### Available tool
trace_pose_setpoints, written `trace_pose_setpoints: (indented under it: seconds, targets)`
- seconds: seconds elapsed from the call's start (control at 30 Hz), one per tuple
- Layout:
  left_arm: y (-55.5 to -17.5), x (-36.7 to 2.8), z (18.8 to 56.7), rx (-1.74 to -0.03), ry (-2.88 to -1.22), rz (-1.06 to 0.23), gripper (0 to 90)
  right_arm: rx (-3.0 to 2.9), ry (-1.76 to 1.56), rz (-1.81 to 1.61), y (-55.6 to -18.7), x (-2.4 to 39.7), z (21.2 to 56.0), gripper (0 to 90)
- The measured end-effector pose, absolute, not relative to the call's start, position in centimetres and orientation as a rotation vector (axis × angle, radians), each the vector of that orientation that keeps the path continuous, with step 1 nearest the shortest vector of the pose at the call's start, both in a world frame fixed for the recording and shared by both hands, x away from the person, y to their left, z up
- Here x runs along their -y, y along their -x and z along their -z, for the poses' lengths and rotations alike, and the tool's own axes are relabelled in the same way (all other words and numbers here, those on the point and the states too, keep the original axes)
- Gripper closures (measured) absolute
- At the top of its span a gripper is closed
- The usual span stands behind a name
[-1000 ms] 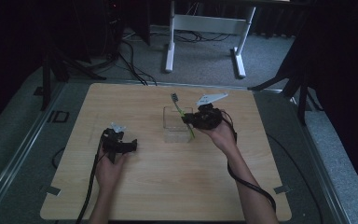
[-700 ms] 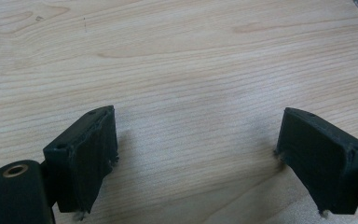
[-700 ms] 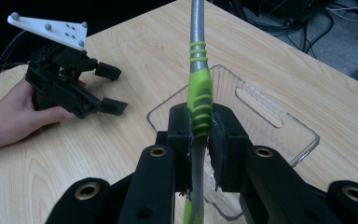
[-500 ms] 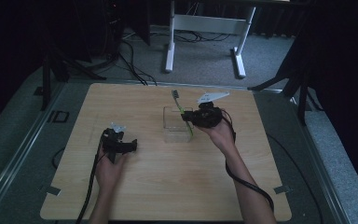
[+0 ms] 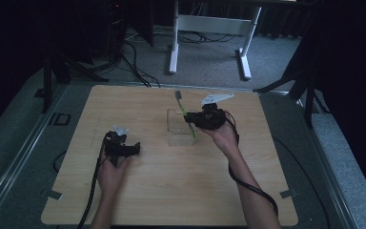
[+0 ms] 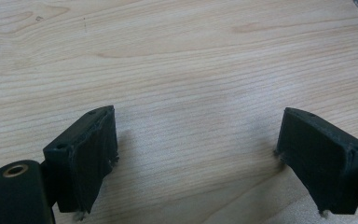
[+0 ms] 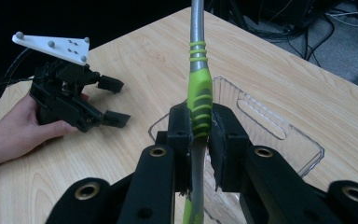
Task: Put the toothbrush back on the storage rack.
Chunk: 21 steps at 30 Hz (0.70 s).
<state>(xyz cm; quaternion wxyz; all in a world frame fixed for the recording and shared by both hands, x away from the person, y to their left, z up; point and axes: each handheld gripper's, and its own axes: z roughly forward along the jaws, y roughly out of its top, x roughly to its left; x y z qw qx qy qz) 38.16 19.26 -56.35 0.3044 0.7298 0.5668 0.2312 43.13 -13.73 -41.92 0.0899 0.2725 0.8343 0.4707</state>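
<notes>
Toothbrush (image 7: 199, 100): clenched in right hand-held gripper (image 7: 200, 140) above clear tray (image 7: 279, 135); to be lowered level. Left hand-held gripper (image 6: 196, 154), at 8 o'clock, released.

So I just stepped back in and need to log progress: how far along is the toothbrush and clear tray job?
Done: the right claw has the toothbrush clamped by its handle. In hand: it is held over the clear tray. Left: lowering and letting go, probably. The left claw sits open over the table.
</notes>
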Motion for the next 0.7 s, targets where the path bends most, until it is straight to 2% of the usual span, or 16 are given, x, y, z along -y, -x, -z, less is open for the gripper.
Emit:
trace_pose_setpoints:
  seconds: [0.7]
  targets:
    - [-38.16,-19.25,56.36,-1.501,-1.932,-0.613,12.7,-2.438,-0.849,-1.446,-43.58,13.35,42.01,79.3]
